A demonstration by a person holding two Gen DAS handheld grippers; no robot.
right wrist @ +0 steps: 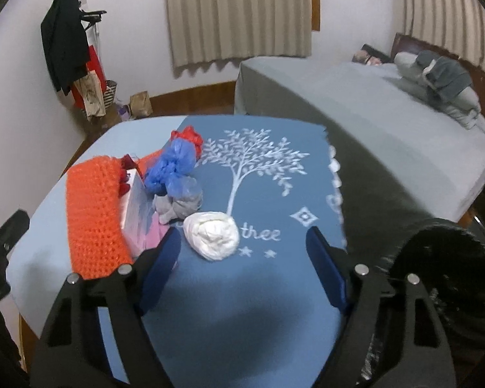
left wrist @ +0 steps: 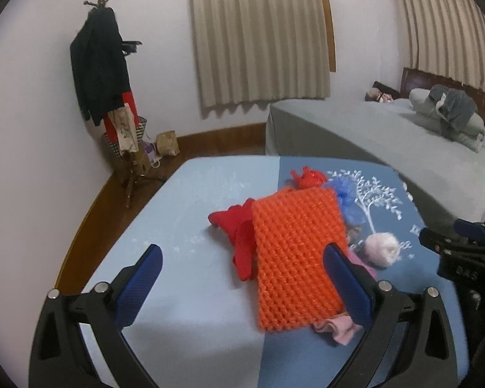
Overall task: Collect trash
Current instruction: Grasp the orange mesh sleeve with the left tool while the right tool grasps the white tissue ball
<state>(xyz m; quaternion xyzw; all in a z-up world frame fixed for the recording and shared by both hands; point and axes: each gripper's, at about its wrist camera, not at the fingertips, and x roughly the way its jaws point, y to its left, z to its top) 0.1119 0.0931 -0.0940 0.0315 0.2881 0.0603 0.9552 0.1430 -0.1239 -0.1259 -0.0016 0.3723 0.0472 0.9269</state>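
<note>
On a blue cloth with a white tree print [right wrist: 274, 194] lie a white crumpled bag [right wrist: 211, 236], a grey bag [right wrist: 181, 205], a blue bag [right wrist: 171, 168] and a red bag [right wrist: 189, 137]. My right gripper [right wrist: 244, 239] is open just above the cloth, and the white bag sits just ahead of its left finger, untouched. An orange knitted piece [left wrist: 294, 258] covers a pale box [right wrist: 135, 207], beside a red cloth [left wrist: 239, 236] and a pink cloth [left wrist: 336, 329]. My left gripper [left wrist: 242, 258] hangs open over the orange piece and red cloth, holding nothing.
A round black bin [right wrist: 443, 278] stands at the low right, next to my right gripper. A grey bed [right wrist: 388, 123] with folded bedding runs behind the table. A coat stand [left wrist: 100, 74] and a paper bag [left wrist: 167, 144] occupy the far left corner.
</note>
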